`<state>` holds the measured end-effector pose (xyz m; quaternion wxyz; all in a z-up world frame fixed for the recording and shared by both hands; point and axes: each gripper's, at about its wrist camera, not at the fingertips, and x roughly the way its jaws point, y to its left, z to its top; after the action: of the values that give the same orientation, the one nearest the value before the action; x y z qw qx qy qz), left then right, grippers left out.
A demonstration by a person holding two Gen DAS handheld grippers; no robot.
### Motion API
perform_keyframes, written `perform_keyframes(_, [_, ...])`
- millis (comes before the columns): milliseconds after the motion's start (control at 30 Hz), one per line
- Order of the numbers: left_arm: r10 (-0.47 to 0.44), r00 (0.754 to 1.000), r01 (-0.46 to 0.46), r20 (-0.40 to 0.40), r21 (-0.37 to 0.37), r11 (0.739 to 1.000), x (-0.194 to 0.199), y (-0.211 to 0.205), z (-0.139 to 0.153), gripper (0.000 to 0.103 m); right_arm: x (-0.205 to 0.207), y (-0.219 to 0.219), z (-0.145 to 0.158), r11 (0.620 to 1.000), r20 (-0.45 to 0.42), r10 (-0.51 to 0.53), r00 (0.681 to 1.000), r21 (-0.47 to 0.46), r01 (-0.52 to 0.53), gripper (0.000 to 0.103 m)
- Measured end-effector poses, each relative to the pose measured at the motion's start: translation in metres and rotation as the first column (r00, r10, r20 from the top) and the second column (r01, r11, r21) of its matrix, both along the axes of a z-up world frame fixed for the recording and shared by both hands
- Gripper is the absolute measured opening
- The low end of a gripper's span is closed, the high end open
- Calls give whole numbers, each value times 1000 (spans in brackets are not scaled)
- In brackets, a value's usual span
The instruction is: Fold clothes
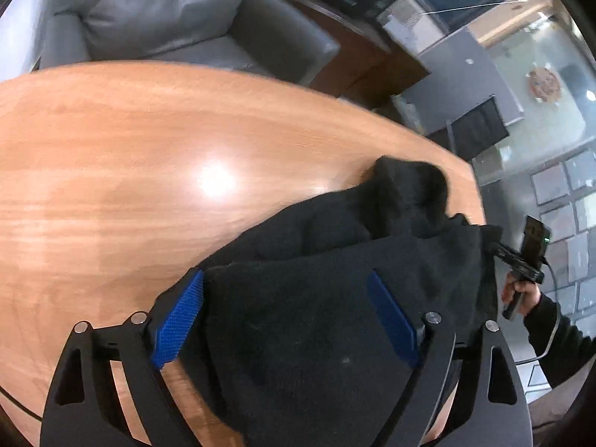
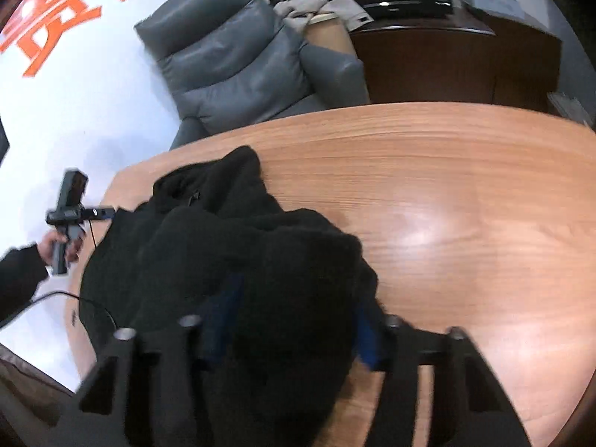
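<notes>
Left wrist view shows the left gripper (image 1: 287,320) with its 2 blue-padded fingers (image 1: 178,326) spread wide, the black fleece garment (image 1: 335,279) lying between them without either pad pressing on it. The garment is bunched in a loose heap on the wooden tabletop (image 1: 130,171), near the tabletop's right edge in this view, with a rounded fold sticking up at its far end. Beyond the heap, at the right, a hand (image 1: 519,294) in a dark sleeve grips the handle of the other gripper, whose body points into the cloth. A grey leather armchair (image 1: 178,18) stands past the far edge of the tabletop.

Right wrist view is blurred, but the right gripper (image 2: 294,335) has its fingers (image 2: 367,342) drawn in against a thick mound of the same garment, pinching the fleece between the blue pads; the cloth swells up over and hides most of both pads. The rest of the garment spreads away toward the tabletop's left edge. There the other hand (image 2: 56,247) holds its gripper's handle, a black cable trailing below it. Orange characters (image 2: 67,11) mark the white surface beyond.
</notes>
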<state>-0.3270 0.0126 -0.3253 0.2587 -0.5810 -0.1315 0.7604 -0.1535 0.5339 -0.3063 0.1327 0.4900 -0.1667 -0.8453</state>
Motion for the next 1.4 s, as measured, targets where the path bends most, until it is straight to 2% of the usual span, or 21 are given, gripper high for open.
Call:
perform_keyframes(33, [0, 1000, 0, -11, 1, 1000, 0, 0, 3, 84, 0, 0, 4, 1000, -12, -5, 1000, 11, 5, 25])
perform_keyframes(100, [-2, 1000, 2, -9, -8, 1000, 0, 1, 3, 67, 5, -1, 14, 1000, -49, -15, 999, 16, 16, 11])
perform_keyframes(133, [-3, 1000, 3, -8, -12, 1000, 0, 2, 3, 60, 6, -3, 19, 1000, -65, -14, 998, 24, 15, 11])
perform_keyframes(200, [-2, 1000, 2, 5, -35, 999, -2, 1, -1, 20, 6, -10, 28, 999, -89, -3, 996, 44, 7, 9])
perform_keyframes(233, [0, 1000, 1, 14, -39, 999, -2, -1, -3, 15, 7, -12, 33, 999, -102, 3, 995, 47, 2, 9])
perform_keyframes(367, [19, 999, -20, 36, 27, 999, -6, -9, -2, 12, 5, -20, 55, 1000, -169, -13, 985, 17, 16, 9])
perform_keyframes(500, [18, 999, -17, -33, 41, 999, -6, -15, 29, 11, 5, -30, 85, 1000, -244, -11, 970, -3, 11, 9])
perform_keyframes(600, [-1, 993, 7, -117, 50, 999, -8, -14, 62, 11, 3, -32, 104, 999, -313, -14, 950, -37, 3, 9])
perform_keyframes(700, [2, 989, -2, -149, 3, 1000, -20, -14, 68, 11, -11, -21, 87, 997, -293, -62, 954, -52, 49, 9])
perform_keyframes(800, [33, 992, -37, -121, -33, 999, -37, -20, 47, 12, -31, -9, 45, 995, -204, -103, 974, -9, 103, 9])
perform_keyframes(867, [39, 991, -44, -130, -36, 998, -41, -20, 43, 12, -45, -1, 15, 990, -141, -131, 981, 27, 137, 9])
perform_keyframes(1033, [11, 957, -9, -291, 9, 1000, -33, -8, 80, 12, -41, 8, 18, 981, -212, -186, 959, 12, 192, 9])
perform_keyframes(1133, [-20, 937, 22, -349, 3, 1000, -37, 3, 96, 12, -45, 15, -5, 973, -141, -215, 966, 57, 225, 9])
perform_keyframes(1233, [-62, 929, 43, -366, -60, 997, -54, 21, 90, 12, -46, 14, -21, 965, -77, -226, 971, 121, 234, 13])
perform_keyframes(1267, [-71, 929, 43, -363, -84, 995, -61, 26, 84, 12, -45, 14, -22, 958, -72, -242, 968, 142, 250, 25])
perform_keyframes(1300, [-72, 934, 37, -349, -104, 994, -70, 31, 74, 13, -41, 15, -20, 948, -68, -267, 961, 158, 275, 47])
perform_keyframes(1367, [-78, 942, 27, -326, -158, 987, -83, 41, 55, 14, -31, 20, -12, 927, -60, -319, 946, 187, 325, 72])
perform_keyframes(1400, [-84, 946, 23, -313, -194, 981, -89, 47, 42, 15, -27, 22, -9, 915, -57, -345, 937, 201, 349, 72])
